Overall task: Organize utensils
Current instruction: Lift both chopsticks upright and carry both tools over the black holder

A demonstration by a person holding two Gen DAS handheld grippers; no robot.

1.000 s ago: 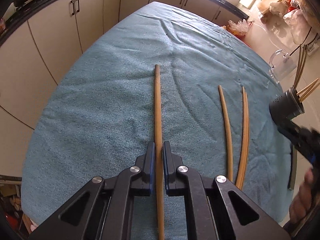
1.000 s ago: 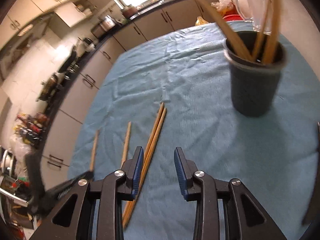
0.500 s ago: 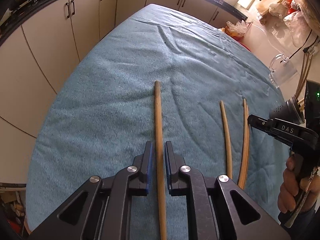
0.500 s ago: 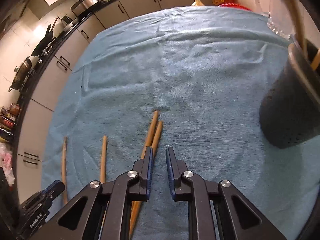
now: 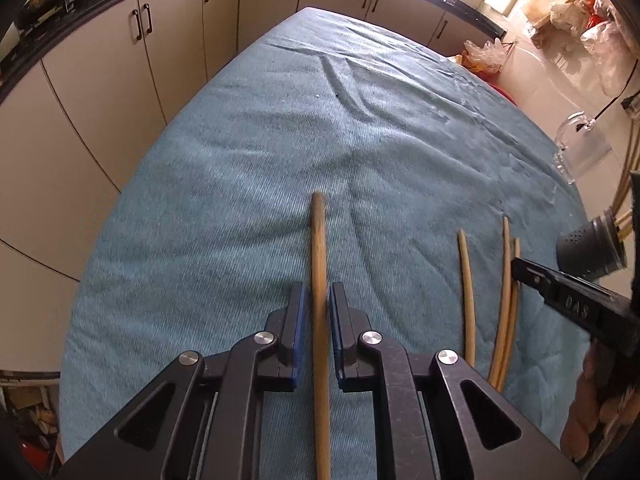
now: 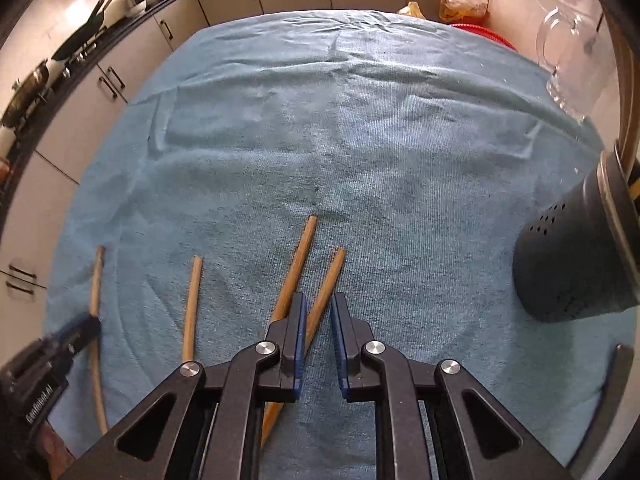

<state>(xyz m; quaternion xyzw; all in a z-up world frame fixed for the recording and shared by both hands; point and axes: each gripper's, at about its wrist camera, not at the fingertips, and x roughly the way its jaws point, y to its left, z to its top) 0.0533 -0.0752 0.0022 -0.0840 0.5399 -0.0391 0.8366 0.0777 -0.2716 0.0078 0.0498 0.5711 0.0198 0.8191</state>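
**Both tools down at the chopsticks, holder off to the right**

Your left tool (image 5: 318,312) is closed to a narrow gap with a single wooden chopstick (image 5: 319,264) running straight up between the blue pads (image 5: 298,320); the pads sit right against its sides, so call it clamped. The stick lies flat on the blue towel (image 5: 240,180) covering the bench and points away from you.

Your right tool (image 6: 319,322) is also nearly closed. One chopstick of a crossed pair (image 6: 326,280) passes into the slot between its pads; whether the pads press it, you cannot tell from this view. The other stick of the pair (image 6: 296,264) runs just outside the left finger, partly hidden under it.

Between the two tools lies one more loose chopstick (image 6: 192,300), apart from the others.

To the right, the dark perforated utensil holder (image 6: 576,260) stands on the towel with several chopsticks already in it (image 5: 624,184). A clear glass mug (image 6: 572,60) stands behind it near the far right edge. Cream cabinets (image 5: 100,80) run along the left and back, with pans (image 6: 84,36) on the counter above.
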